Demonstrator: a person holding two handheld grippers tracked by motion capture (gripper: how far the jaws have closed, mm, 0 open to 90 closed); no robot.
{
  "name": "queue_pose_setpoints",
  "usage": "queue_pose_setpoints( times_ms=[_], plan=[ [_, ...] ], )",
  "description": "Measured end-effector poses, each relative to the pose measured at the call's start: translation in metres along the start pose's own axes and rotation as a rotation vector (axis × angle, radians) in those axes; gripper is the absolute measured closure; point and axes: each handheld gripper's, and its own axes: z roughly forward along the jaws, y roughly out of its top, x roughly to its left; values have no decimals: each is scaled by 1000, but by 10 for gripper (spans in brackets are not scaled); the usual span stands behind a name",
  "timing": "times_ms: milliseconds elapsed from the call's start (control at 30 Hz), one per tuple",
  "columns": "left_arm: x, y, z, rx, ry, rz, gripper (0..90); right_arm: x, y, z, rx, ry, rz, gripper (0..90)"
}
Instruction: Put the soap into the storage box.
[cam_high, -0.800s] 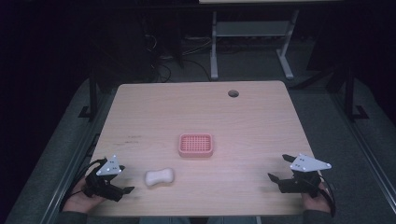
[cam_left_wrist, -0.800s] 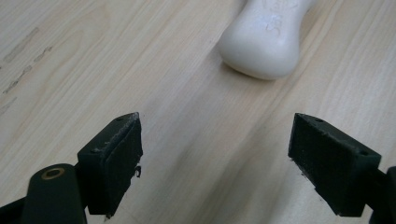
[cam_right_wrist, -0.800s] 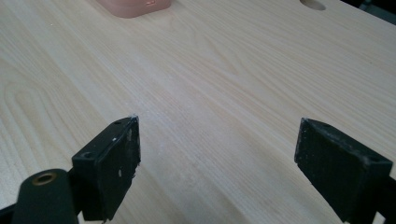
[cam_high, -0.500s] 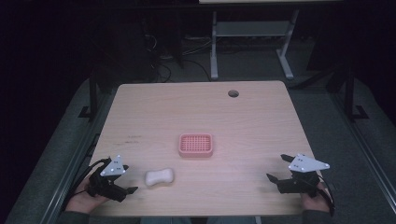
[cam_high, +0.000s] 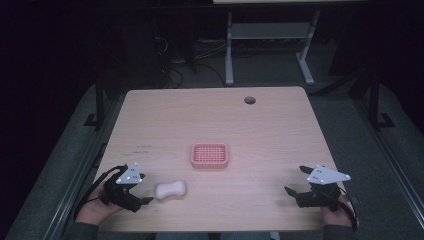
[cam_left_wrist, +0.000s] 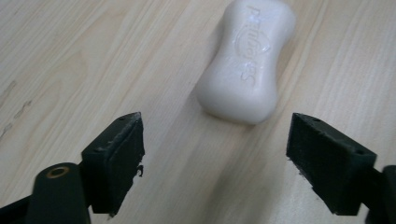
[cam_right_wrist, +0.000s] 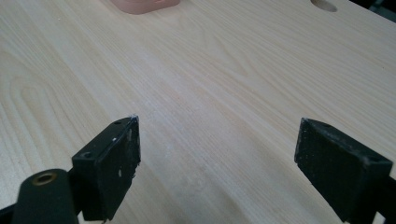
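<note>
The left gripper (cam_left_wrist: 212, 154), jaws spread, lines up on the white waisted soap bar (cam_left_wrist: 245, 60), seemingly to grasp it, while the spread right gripper (cam_right_wrist: 215, 163) idles over bare wooden table (cam_right_wrist: 224, 70).

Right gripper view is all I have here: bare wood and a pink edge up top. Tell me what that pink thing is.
Observer: A pink soap dish with a gridded floor, mid-table and empty.
Operator: Report where the soap is.
Observer: The white soap bar lies flat on the table, nearer the person than the dish and to its left, apart from it.
Operator: Give me the left gripper's state.
Observer: The left gripper is open, jaws wide, with the bar just ahead of them, not yet between them.
</note>
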Motion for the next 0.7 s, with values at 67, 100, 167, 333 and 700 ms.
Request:
queue_pose_setpoints(
  times_ms=[67, 100, 167, 333, 700],
  plan=[
    [-1, 3, 0, -3, 0, 10, 195, 1, 0, 0, 2, -1, 2, 136],
    [-1, 3, 0, -3, 0, 10, 195, 1, 0, 0, 2, -1, 2, 136],
    [-2, 6, -1, -12, 1, 15, 195, 1, 1, 0, 5, 1, 1, 136],
    [-2, 11, 1, -8, -8, 31, 195, 3, 1, 1, 8, 1, -10, 136],
    [-4, 23, 7, -2, -36, 65, 204, 5, 2, 2, 20, 5, -18, 136]
  ],
)
